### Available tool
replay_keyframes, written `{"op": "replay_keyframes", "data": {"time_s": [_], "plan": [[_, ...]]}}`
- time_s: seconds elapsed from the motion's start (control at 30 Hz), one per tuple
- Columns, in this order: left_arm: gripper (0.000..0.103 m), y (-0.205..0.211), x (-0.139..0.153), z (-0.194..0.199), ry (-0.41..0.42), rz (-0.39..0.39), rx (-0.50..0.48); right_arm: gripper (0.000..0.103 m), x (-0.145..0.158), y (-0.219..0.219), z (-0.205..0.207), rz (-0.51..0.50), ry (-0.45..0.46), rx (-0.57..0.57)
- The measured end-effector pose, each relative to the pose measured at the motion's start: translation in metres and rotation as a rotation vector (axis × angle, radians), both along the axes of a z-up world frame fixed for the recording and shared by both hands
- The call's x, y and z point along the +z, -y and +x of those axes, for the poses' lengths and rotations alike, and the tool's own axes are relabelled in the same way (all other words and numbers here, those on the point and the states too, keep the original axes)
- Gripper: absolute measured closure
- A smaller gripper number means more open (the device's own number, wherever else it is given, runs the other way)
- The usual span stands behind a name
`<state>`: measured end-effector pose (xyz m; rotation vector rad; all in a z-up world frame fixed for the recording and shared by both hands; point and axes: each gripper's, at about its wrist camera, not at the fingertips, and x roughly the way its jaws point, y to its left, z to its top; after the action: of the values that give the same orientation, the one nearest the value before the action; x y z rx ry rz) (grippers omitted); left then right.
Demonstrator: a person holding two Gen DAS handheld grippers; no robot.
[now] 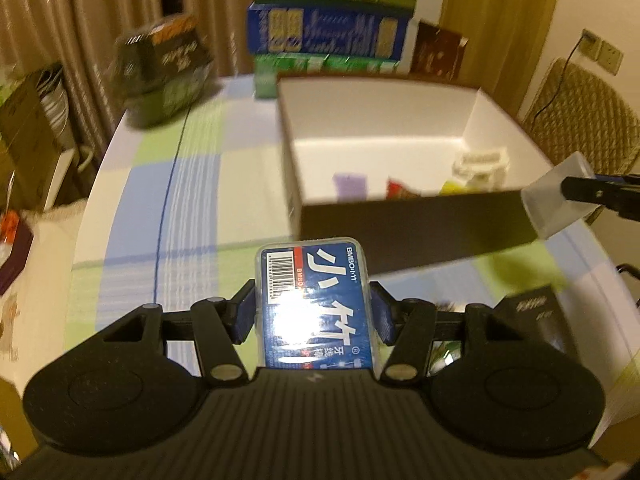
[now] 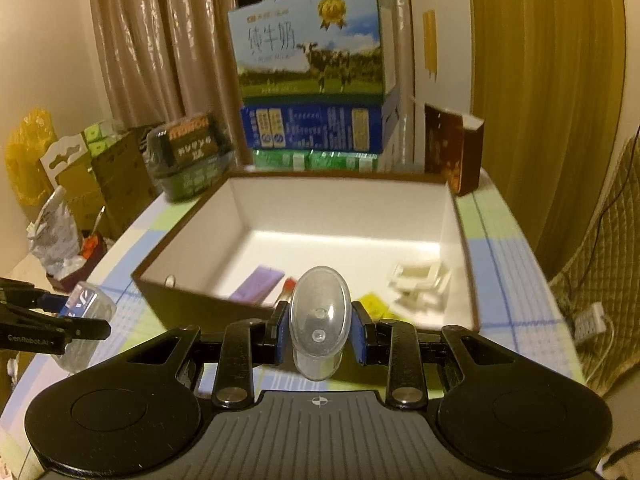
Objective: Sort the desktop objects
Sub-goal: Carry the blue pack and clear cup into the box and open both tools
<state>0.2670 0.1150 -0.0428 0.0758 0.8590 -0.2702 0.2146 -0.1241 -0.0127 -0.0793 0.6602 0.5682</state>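
A: What does each gripper carry?

B: The left gripper (image 1: 314, 312) has its jaws clamped on the sides of a floss case (image 1: 316, 300), a clear box with a blue label. The right gripper (image 2: 319, 330) has its jaws clamped on a clear oval capsule (image 2: 319, 320). Both loads hang above the checked tablecloth (image 1: 180, 200), just short of the near wall of the open box (image 2: 188, 308).

A: What is already sorted?

B: On the box floor, along its near wall, lie a purple slab (image 2: 258, 282), a red packet (image 1: 400, 190), a yellow piece (image 2: 372, 304) and, toward the near right corner, a heap of white clips (image 2: 420, 280). The rest of the floor is bare.

A: What is left?

B: Judging by this, the two held items still need to go over the near wall and be let go. A dark item (image 1: 532, 308) lies on the cloth near the table's front edge; it may follow. The stacked cartons (image 2: 316, 80) at the far edge look like background.
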Motion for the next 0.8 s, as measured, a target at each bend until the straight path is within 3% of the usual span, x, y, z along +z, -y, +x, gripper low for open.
{"op": "replay_keyframes", "data": {"time_s": [0.4,0.8], "plan": [[0.05,0.05,0.031,0.06,0.077,-0.021,-0.055,0.075,0.022,0.002,0.05,0.01,0.063,0.016],[0.05,0.083,0.018,0.131,0.039,0.012,-0.058,0.075,0.002,-0.016,0.116,-0.009,0.011,0.042]]}}
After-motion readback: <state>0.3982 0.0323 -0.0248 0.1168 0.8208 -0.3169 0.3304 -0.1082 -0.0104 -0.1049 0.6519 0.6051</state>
